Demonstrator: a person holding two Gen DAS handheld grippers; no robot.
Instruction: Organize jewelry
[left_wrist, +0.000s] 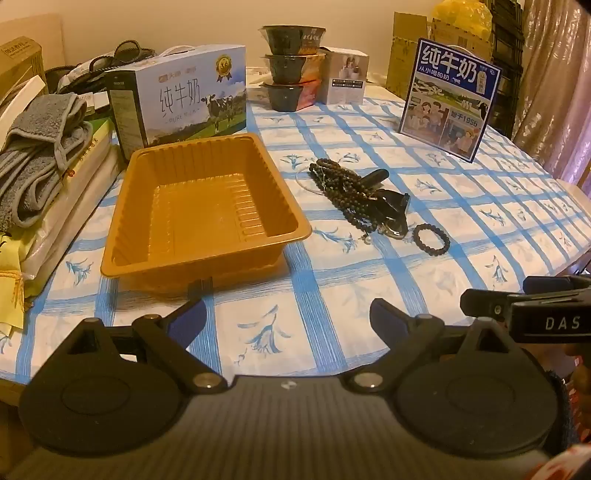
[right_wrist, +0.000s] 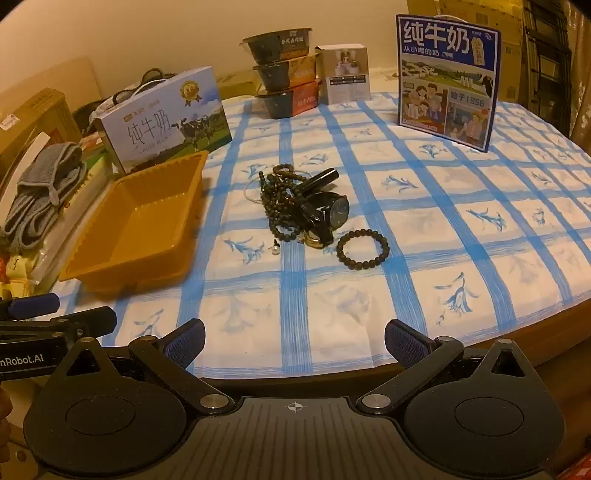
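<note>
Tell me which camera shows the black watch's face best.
The right wrist view: the watch lies there with its round dark dial turned toward the lens, beside the tangled beads. In the left wrist view the watch appears edge-on, the dial hidden, partly behind the long bead strand.

bead pile (right_wrist: 284, 206) tangled (strands indistinguishable), towel (left_wrist: 37, 155) cut off left

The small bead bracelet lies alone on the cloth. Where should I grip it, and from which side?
Grip the small bead bracelet across its near rim, one finger inside the ring and one outside. It lies flat as an open loop, apart from the watch and the bead pile. Come from above with the right hand-held gripper, which is open; the near, right side looks clear.
</note>
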